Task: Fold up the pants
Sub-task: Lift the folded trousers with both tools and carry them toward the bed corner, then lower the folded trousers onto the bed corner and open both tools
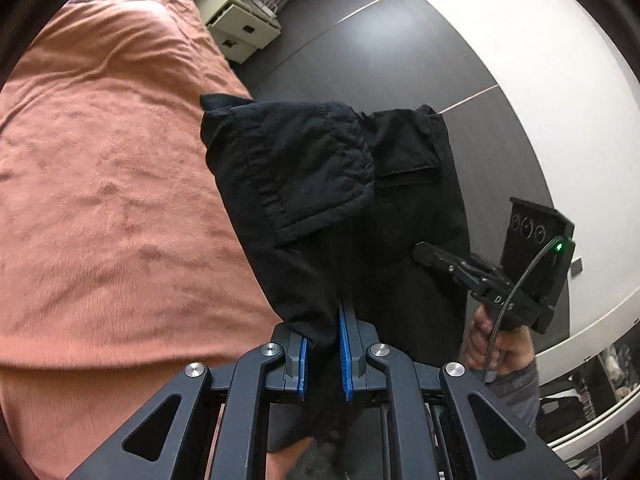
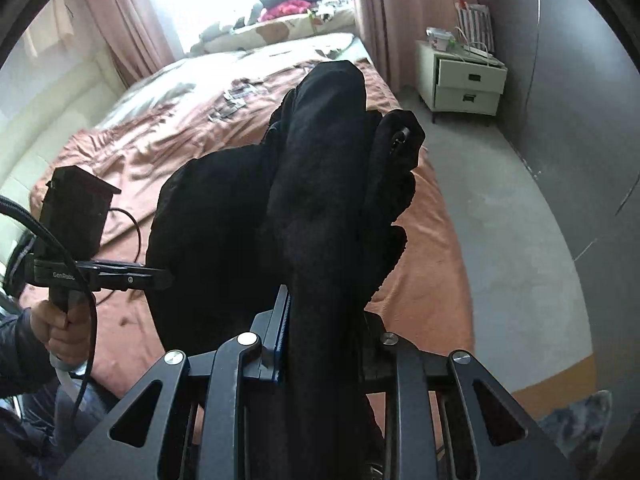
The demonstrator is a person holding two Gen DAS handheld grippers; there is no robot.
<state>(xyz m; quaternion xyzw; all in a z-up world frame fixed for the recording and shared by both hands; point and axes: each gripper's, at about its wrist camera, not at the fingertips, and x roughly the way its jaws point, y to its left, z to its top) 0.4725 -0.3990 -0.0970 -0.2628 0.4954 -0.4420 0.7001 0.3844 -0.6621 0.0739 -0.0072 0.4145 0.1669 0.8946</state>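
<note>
Both the left gripper (image 1: 324, 344) and right gripper (image 2: 320, 344) clamp the pants (image 1: 320, 184), probably bunched; spread them flat over the bed (image 1: 100, 160).

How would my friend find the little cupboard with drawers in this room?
Start at the big bed with the rumpled salmon-pink blanket. Look past its far right corner to the grey wall, where the small pale green bedside cabinet stands on the floor. It is the only boxy thing there, with two drawers, dark handle slots and clutter on top.
</note>
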